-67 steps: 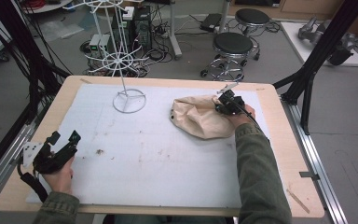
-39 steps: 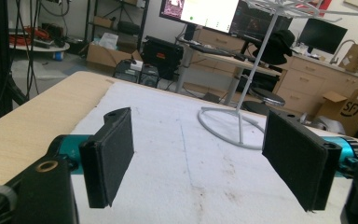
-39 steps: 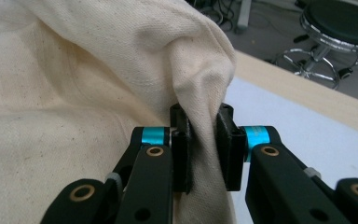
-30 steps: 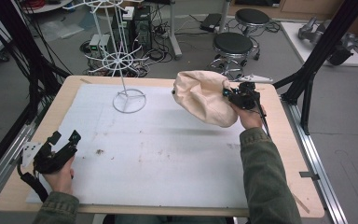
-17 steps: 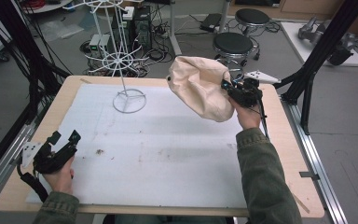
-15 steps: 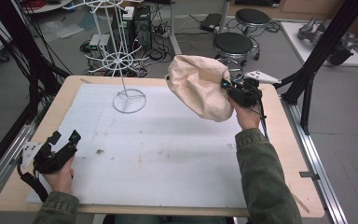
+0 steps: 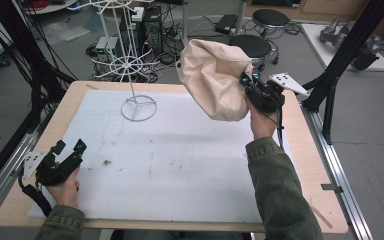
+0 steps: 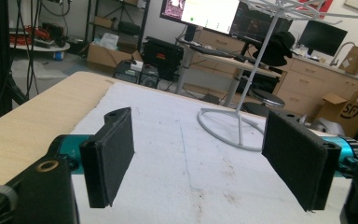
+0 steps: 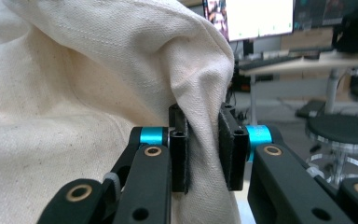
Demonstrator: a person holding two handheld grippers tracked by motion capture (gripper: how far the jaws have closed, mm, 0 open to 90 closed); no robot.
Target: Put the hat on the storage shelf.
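The right tongs (image 9: 203, 149) are clenched on a fold of a cream canvas bag (image 9: 74, 93); the cloth is pinched flat between the two black pads. In the high view these tongs (image 7: 254, 89) hold the bag (image 7: 211, 80) up in the air above the far right part of the bench (image 7: 305, 165), clear of the white mat (image 7: 180, 160) that covers it. The bag hangs bunched, with no print or label that can be read on the side shown.

The left tongs (image 8: 198, 163) are released, jaws wide apart with nothing between them, and rest low at the near left corner of the mat (image 8: 177, 140); the high view shows them there (image 7: 70, 148), well apart from the bag.

A white wire stand (image 7: 136, 100) rises from the mat's far left. In the left gripper view a cardboard box (image 8: 349, 112) behind the bench bears the letters "SF".
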